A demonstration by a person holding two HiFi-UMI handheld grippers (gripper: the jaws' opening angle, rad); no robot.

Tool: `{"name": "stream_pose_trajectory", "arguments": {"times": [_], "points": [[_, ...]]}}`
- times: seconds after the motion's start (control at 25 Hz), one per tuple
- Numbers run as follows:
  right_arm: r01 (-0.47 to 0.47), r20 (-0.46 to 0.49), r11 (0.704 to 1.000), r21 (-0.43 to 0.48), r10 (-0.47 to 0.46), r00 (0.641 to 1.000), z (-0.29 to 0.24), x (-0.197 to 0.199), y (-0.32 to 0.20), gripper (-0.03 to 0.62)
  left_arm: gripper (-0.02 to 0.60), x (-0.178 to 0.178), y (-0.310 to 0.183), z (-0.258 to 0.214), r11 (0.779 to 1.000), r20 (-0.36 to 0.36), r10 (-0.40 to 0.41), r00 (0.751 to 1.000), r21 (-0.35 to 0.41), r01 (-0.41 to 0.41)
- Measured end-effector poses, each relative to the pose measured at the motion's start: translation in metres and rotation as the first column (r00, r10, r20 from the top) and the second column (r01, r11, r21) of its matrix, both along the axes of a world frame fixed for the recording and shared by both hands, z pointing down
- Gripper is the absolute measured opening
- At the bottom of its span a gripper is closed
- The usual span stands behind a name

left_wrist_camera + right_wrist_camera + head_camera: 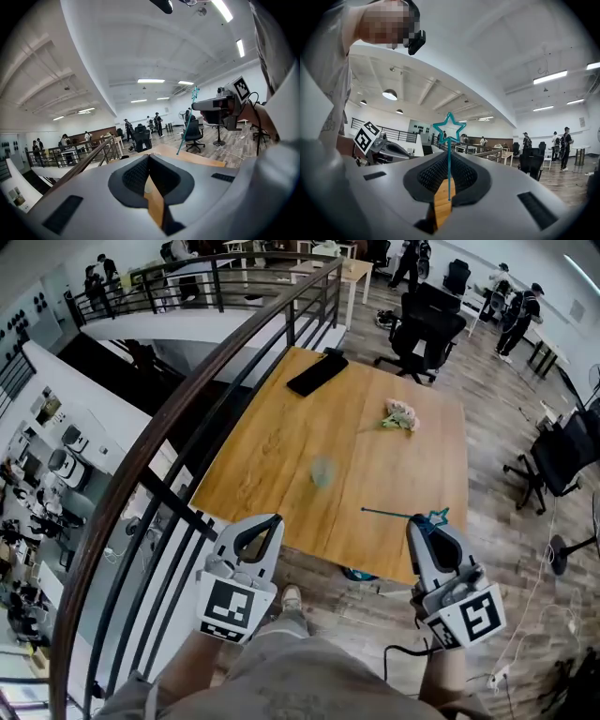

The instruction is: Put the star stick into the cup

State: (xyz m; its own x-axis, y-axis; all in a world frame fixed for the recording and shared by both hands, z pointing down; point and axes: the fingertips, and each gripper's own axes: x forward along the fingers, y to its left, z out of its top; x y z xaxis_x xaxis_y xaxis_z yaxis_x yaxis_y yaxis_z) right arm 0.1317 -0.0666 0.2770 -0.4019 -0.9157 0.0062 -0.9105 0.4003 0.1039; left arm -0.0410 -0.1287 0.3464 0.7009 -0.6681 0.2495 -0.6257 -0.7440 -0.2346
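— Open-plan office on an upper level: plank floor (487, 437) round the bench (281, 446), white ceiling with strip lights. How much room is there at the edges?

— Tight on the left. That edge of the bench runs close along a railing (187, 418), a dark rounded handrail on black metal bars, with a drop to a lower floor behind it. The right and near edges are open to the floor. Black office chairs (427, 324) stand past the far edge.

— And the top?

— Mostly bare wood, pale and smooth, with the grain showing. A flat black thing (317, 374) lies at the far left corner and a small crumpled pale bundle (400, 415) lies far right. The cup (323, 472) stands about mid-bench. It is small, greyish and see-through, too blurred to make out its rim.

— Where is the star stick?

— The star stick (398, 514) is over the near right corner, lying roughly level, held by the right gripper (417, 524). It is a thin teal rod ending in an outline star. The jaws are closed on the rod just by the star, between ribbed black pads. The long end points left, toward the cup's side but apart from it.

— The other one?

— The left gripper (270, 521) hovers at the near edge, left of its partner. Its jaws are together with nothing between them; only bench wood shows beneath.
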Motion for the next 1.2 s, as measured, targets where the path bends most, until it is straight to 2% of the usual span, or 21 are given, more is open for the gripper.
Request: {"name": "stream_pose_trajectory", "arguments": {"times": [0.16,0.4,0.68,0.96,1.2], "points": [[0.008,-0.029,1.0,-0.004,-0.008,1.0,-0.003,0.002,-0.07,0.041,0.017,0.01,-0.055,0.006,0.999,0.025,0.033,0.999,-0.014,-0.033],[0.044,-0.037,0.998,-0.041,-0.045,0.998,0.011,-0.007,-0.143,0.041,0.017,0.013,-0.121,0.011,1.0,0.011,0.014,1.0,-0.016,-0.014],[0.094,-0.034,0.992,-0.08,-0.097,0.995,0.028,-0.001,-0.184,0.041,0.017,0.028,-0.159,0.021,0.999,0.04,-0.023,0.999,-0.039,0.025],[0.206,-0.027,0.973,-0.101,-0.21,0.977,0.041,0.01,-0.204,0.041,0.017,0.044,-0.167,0.033,0.991,0.07,-0.101,0.992,-0.08,0.106],[0.272,-0.034,0.957,-0.1,-0.277,0.96,0.043,0.014,-0.231,0.041,0.017,0.05,-0.188,0.021,0.984,0.086,-0.171,0.981,-0.028,0.174]]}}
